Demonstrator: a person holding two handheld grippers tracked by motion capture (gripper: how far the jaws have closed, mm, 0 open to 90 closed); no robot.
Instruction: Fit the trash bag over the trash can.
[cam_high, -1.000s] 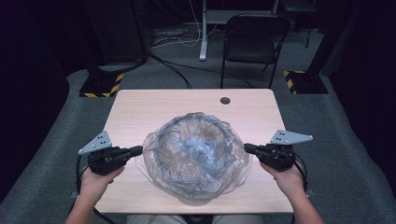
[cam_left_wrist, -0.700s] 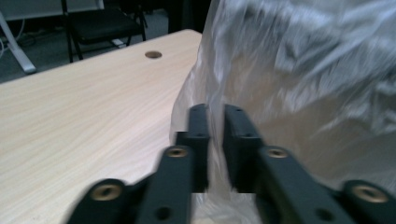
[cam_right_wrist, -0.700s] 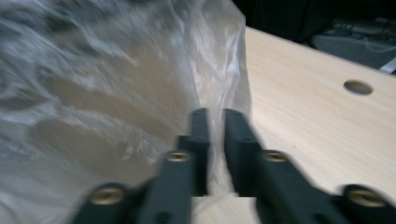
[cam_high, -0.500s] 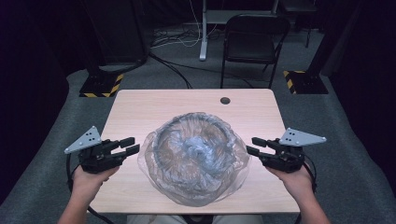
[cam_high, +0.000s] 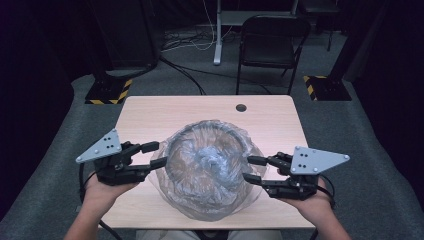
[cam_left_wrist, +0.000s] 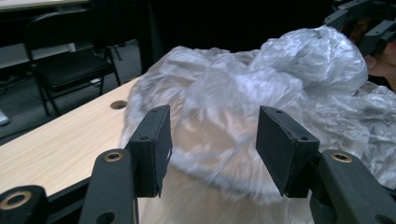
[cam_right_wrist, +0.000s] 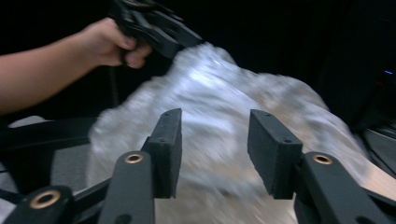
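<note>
Well, bare table (cam_high: 150, 112) lies beyond the crumpled plastic bag (cam_high: 207, 167) at mid-table; my left tongs (cam_high: 156, 154) and right tongs (cam_high: 251, 169) flank it, both spread, tips at its edges.

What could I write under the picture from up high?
Two open grippers reach for a crinkly plastic bag.

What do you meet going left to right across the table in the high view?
Left gripper, black, jaws open, with a grey three-cornered plate on top → crumpled clear plastic bag bunched in a mound on the light wooden table → right gripper, black, jaws open, grey plate on top.
</note>
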